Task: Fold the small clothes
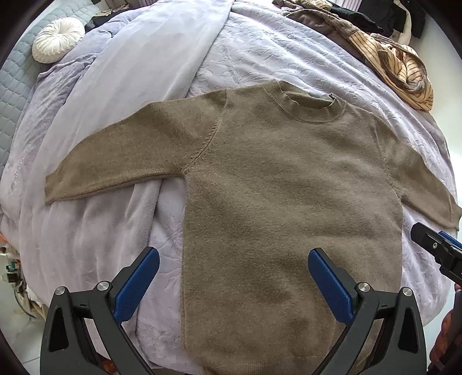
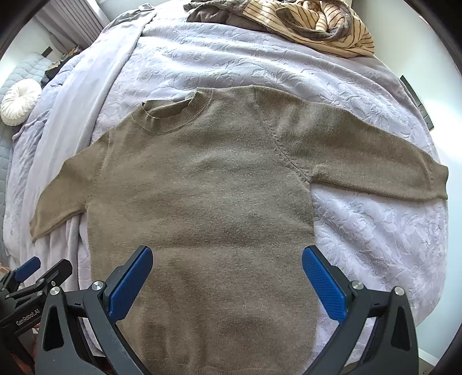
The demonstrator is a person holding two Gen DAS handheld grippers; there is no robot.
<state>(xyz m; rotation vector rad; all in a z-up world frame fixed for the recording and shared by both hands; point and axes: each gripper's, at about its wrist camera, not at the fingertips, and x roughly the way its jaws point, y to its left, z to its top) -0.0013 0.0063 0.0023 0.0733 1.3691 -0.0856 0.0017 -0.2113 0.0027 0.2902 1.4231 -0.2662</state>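
An olive-brown knit sweater (image 1: 288, 187) (image 2: 208, 196) lies flat and face up on the bed, collar away from me, both sleeves spread out to the sides. My left gripper (image 1: 234, 259) hovers open over the sweater's lower left part, nothing between its blue pads. My right gripper (image 2: 226, 258) hangs open above the lower middle of the sweater, also empty. The right gripper's tip (image 1: 436, 248) shows at the right edge of the left wrist view; the left gripper (image 2: 29, 277) shows at the lower left of the right wrist view.
The bed is covered by a lilac embossed quilt (image 1: 260, 52) (image 2: 361, 225) with a smooth lilac blanket (image 1: 150, 72) on its left. A heap of striped and brown clothes (image 1: 389, 54) (image 2: 311, 26) lies at the far right corner. A round white cushion (image 1: 56, 39) (image 2: 18, 102) sits far left.
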